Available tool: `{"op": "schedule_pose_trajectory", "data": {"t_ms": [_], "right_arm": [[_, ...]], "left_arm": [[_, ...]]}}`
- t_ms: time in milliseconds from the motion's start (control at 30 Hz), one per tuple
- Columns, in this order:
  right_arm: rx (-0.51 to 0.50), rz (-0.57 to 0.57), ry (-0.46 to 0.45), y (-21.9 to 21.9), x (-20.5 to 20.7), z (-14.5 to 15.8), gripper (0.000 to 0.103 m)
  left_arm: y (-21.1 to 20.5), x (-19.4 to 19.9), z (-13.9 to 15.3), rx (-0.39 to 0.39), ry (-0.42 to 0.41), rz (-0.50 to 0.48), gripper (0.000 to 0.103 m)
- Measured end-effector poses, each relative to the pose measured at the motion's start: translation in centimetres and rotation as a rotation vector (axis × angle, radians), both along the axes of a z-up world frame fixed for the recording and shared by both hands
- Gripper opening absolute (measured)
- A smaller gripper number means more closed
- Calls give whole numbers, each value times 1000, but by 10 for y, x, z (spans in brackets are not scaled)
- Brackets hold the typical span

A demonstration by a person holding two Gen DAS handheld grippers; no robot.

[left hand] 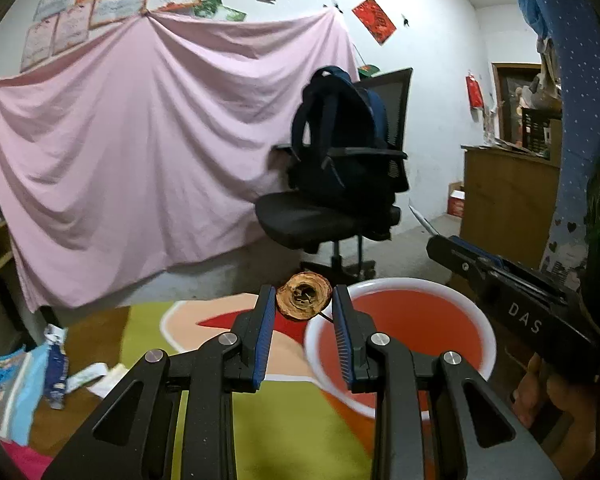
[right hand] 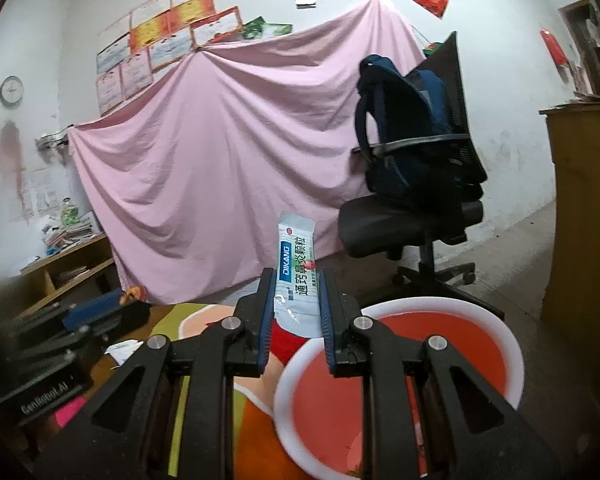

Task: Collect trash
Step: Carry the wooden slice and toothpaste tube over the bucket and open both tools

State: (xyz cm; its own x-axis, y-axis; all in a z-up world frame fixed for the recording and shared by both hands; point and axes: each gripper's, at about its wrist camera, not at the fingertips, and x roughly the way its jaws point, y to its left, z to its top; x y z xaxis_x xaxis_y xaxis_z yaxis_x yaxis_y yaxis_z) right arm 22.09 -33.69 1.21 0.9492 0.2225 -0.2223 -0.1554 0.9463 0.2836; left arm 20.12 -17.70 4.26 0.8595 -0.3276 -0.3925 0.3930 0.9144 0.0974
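My left gripper [left hand: 303, 304] pinches a dried peel [left hand: 303, 296], seemingly barely; right gripper [right hand: 296, 300] clamps a sachet [right hand: 296, 268]; either may miss the red basin [right hand: 512, 344], centre-right.

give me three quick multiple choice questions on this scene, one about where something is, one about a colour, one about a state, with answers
1. Where is the backpack?
A. on the seat of the office chair
B. on the floor by the shelf
C. inside the basin

2. What colour is the inside of the basin?
A. blue
B. red
C. green

3. What is the right gripper doing with the sachet?
A. it hangs open above it
B. it is clamped on it
C. it has dropped it in the basin

Answers
1. A: the backpack stands on the seat, leaning on the backrest.
2. B: the bowl is red inside with a white rim.
3. B: the sachet sticks up, pinched between both blue pads, above the basin's near edge.
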Motion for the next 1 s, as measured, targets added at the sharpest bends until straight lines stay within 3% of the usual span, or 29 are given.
{"op": "schedule_pose_trajectory", "data": {"t_ms": [333, 733, 800, 867, 1000], "right_arm": [[41, -49, 90, -22, 11, -10, 50], [85, -81, 155, -37, 16, -20, 50], [87, -87, 162, -39, 17, -21, 51], [92, -93, 167, -40, 17, -21, 51], [104, -103, 177, -43, 16, -23, 53]], "left_arm": [[-32, 30, -17, -5, 148, -59, 24], [-38, 44, -25, -38, 252, -81, 25], [-38, 46, -26, -42, 267, -80, 29], [-37, 46, -27, -51, 269, -74, 40], [-33, 47, -26, -65, 274, -67, 41]]}}
